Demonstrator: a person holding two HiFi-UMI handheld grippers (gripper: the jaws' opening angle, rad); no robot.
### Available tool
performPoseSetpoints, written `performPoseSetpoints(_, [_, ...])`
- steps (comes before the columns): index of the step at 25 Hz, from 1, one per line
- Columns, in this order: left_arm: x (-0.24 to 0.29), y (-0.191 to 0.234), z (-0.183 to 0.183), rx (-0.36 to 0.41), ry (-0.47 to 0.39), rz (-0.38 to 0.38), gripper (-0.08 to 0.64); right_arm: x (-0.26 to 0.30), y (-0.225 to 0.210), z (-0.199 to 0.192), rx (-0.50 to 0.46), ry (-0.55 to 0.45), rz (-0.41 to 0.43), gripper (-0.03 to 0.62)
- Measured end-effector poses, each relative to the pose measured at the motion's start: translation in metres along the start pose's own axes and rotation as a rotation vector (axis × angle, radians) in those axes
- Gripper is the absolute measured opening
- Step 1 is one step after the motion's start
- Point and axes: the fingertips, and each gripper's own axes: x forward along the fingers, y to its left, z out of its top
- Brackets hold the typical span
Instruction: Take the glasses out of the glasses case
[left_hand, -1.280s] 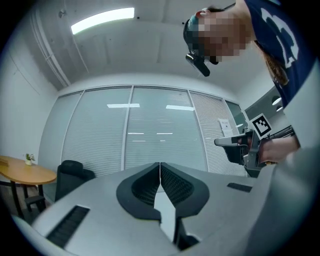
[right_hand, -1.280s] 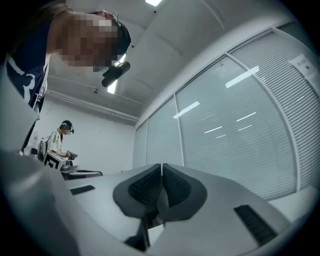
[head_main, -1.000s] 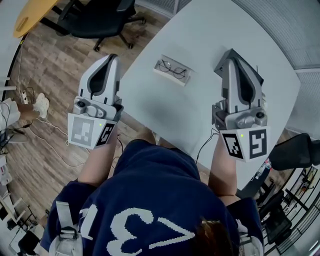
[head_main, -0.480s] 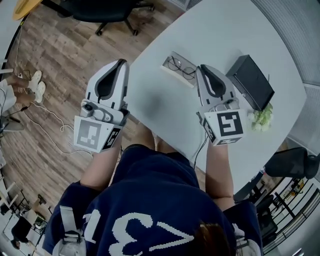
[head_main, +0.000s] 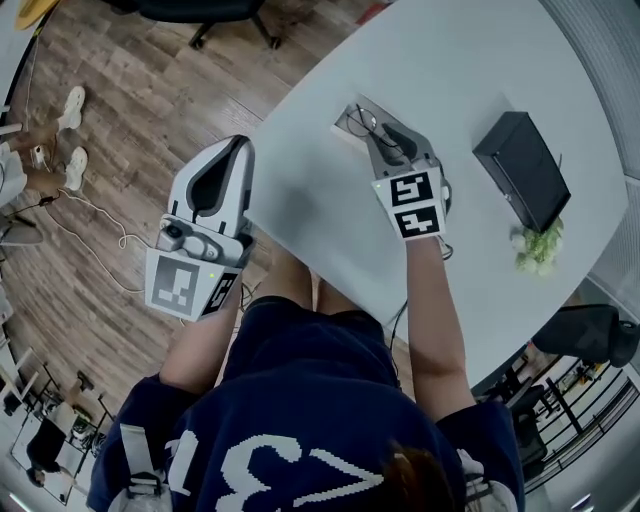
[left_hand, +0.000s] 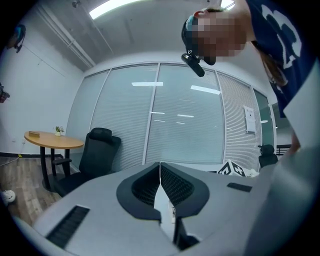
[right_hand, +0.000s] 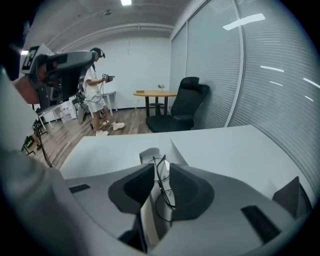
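The right hand-held gripper is held out over the white surface, just above the frame's centre in the head view, with its tips set down at the open glasses case. In the right gripper view its jaws are seen parted a little, released, and the glasses are found lying in the gap between them. The thin dark frame runs along that gap, and the case is seen just past the jaw tips. No clamp on the frame can be made out. The left hand-held gripper is held off the surface's edge at centre left, over the wood floor. Its jaws are pressed together with nothing caught between them. A black box is seen at right.
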Motion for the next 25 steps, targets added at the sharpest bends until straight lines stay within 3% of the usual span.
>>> performPoseSetpoints(4, [-0.001,0.006,-0.008,-0.008,0.018,0.009,0.018,0.016,-0.001,-0.014,-0.026,0.088,0.015,0.109])
performPoseSetpoints(9, [-0.005,0.012,-0.013,-0.016,0.028,0.021,0.018,0.023,0.000,-0.026,-0.129,0.225,0.007,0.040])
performPoseSetpoints(13, [-0.008,0.017,-0.014,-0.016,0.023,0.027,0.018,0.029,-0.002,-0.033,-0.189,0.305,-0.001,0.029])
performPoseSetpoints(16, [-0.007,0.017,-0.012,-0.012,0.017,0.028,0.018,0.025,0.001,-0.025,-0.184,0.257,0.021,0.026])
performPoseSetpoints(22, [-0.006,0.015,0.000,0.002,-0.002,0.030,0.018,-0.008,0.008,0.008,-0.187,0.063,0.062,0.025])
performPoseSetpoints(25, [-0.006,0.011,0.012,0.012,-0.018,0.030,0.018,-0.033,0.009,0.031,-0.144,-0.058,0.064,0.025])
